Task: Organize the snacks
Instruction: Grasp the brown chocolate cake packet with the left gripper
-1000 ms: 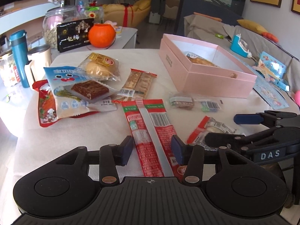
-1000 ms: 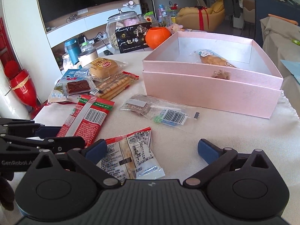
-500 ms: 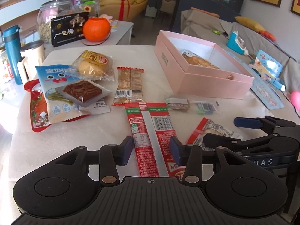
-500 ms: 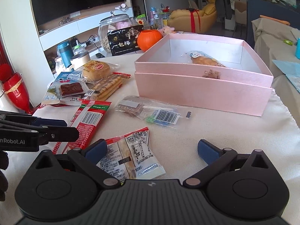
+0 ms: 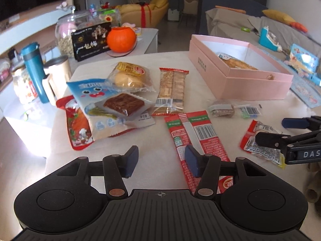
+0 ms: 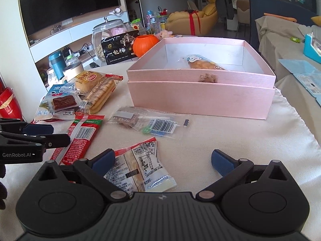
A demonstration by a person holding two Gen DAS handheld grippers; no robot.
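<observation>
One snack boxed; most remain on the table.
Inside the pink box (image 6: 200, 100) lies one pastry packet (image 6: 202, 63); about eight packets wait outside. Left gripper (image 5: 161, 161), jaws just widened, empty beside the red sausage pack (image 5: 197, 134). Right gripper (image 6: 162, 160) wide, straddling the white-and-red packet (image 6: 138, 170), not gripping.

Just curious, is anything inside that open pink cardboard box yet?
Yes: the open pink cardboard box holds one clear-wrapped golden pastry with a cartoon face label. The near wall hides the floor just behind it, so anything there cannot be seen.
</observation>
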